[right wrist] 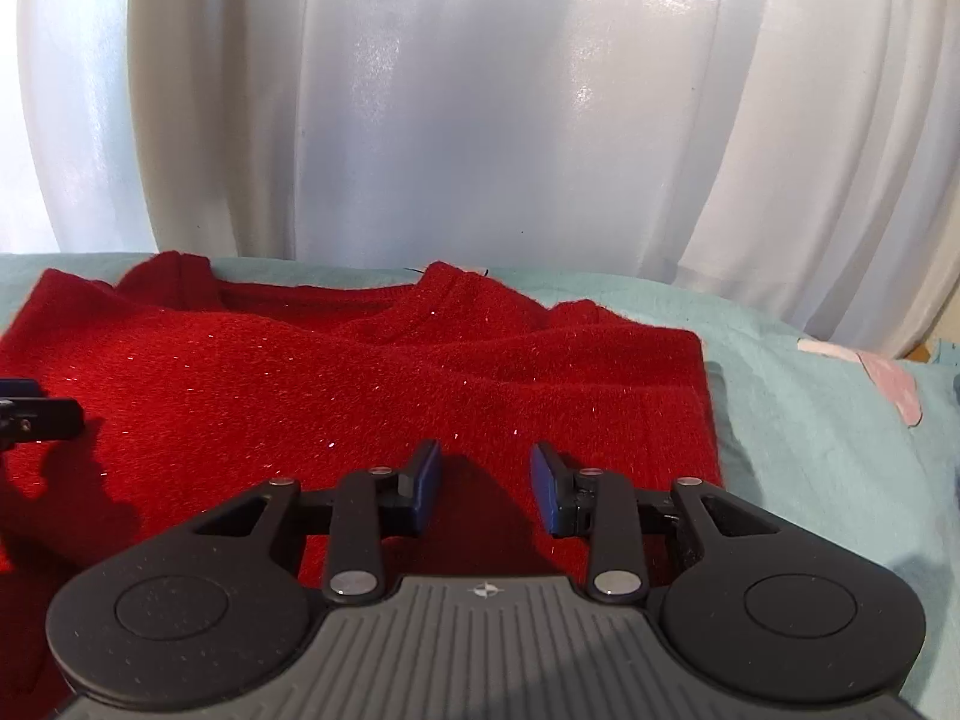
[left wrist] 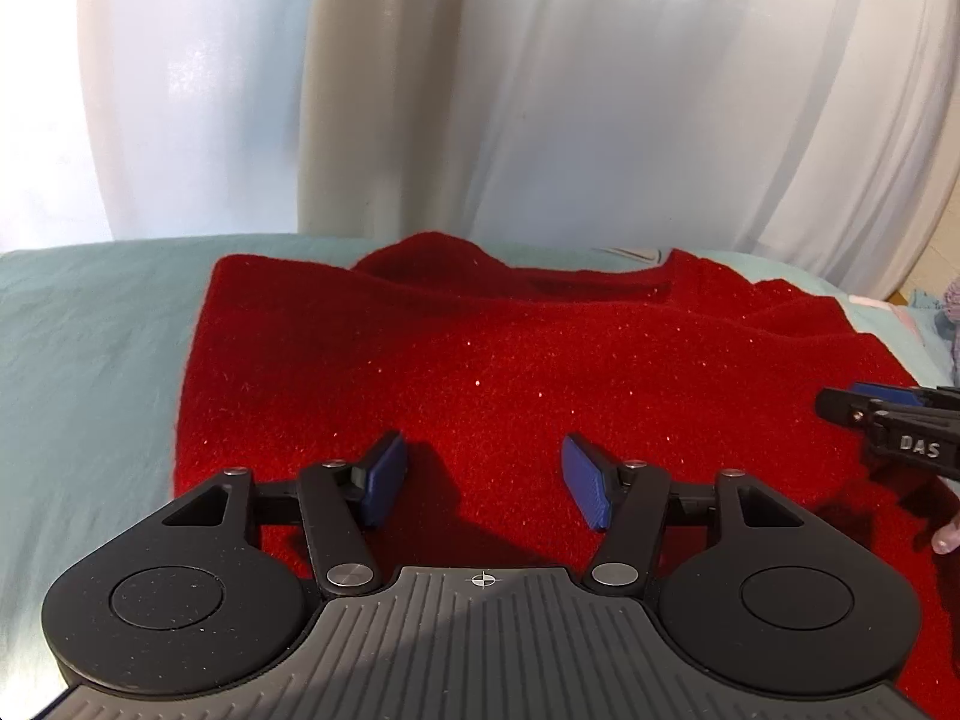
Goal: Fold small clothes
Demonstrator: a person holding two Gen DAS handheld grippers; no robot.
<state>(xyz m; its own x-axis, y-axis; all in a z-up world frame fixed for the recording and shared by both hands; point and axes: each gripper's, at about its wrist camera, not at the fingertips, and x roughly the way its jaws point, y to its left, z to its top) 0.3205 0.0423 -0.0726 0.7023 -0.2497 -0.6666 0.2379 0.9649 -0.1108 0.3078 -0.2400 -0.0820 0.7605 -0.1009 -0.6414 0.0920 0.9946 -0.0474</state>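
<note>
The red sweater (left wrist: pixel 480 372) lies flat on the light teal bed sheet (left wrist: pixel 84 360), neckline toward the far edge of the bed, sleeves folded in over the body. My left gripper (left wrist: pixel 485 483) hovers above the sweater's near hem, jaws spread apart, holding nothing. My right gripper (right wrist: pixel 485 486) hovers above the near right part of the sweater, jaws likewise apart and empty. White curtains (right wrist: pixel 480 120) hang behind the far edge of the bed.
</note>
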